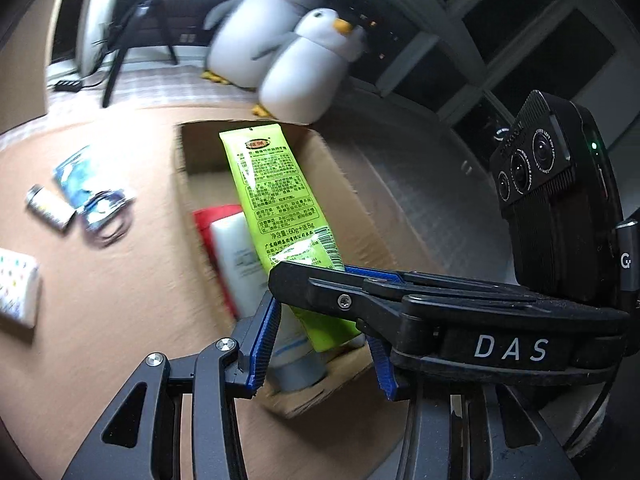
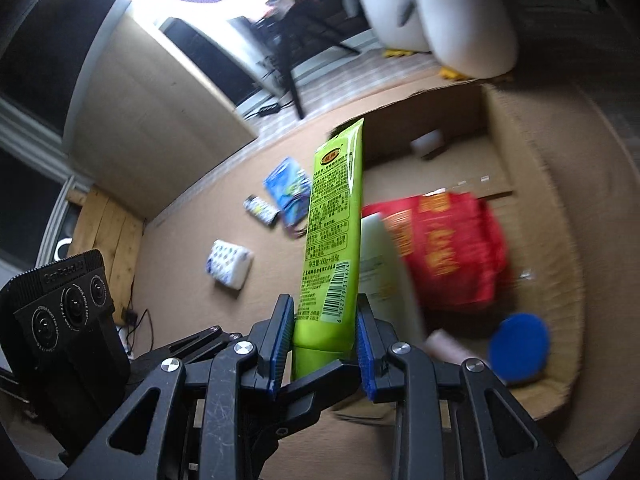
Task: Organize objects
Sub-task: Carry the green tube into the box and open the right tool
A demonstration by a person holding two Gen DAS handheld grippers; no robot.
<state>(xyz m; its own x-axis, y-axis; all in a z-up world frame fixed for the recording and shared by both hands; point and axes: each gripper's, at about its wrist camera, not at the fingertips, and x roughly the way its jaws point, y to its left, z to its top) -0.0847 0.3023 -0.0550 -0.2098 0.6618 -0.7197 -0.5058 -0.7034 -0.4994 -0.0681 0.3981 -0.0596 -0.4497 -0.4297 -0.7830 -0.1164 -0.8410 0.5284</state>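
Brown tabletop (image 2: 180,272) in a dim room, ring light overhead, two plush penguins (image 1: 280,40) at the far edge. Motion blur in both views, so fine detail is soft.

Cardboard box (image 2: 532,184) sits open on the table and is partly filled: red packet (image 2: 452,248), white tube (image 2: 384,272) leaning against it, blue round lid (image 2: 520,348) near the front wall, and a small pale item at the back that I can't identify.

Green tube (image 2: 332,240) is the item in hand. Right gripper (image 2: 324,344) is clamped on its lower end, both blue pads against the tube sides. Tube points up and away, crimped end on top, hanging over the box's near-left rim rather than squarely over the interior.

Left gripper (image 1: 320,344): its jaws stand wide apart, holding nothing. From its camera the right gripper's fingers cross between them with the tube; no contact with the tube that I can make out.

Still loose on the table, well apart from the box: tissue pack (image 2: 230,266), blue packet (image 2: 288,184) with a dark cord on it, small cylinder (image 2: 262,210) just beside that.

Judgement: mid-placement of the green tube, roughly halfway through the task. Next move needs a shift right over the open space, tilting the tube flat, then release. Watch the white tube, since it's right alongside and could get knocked.
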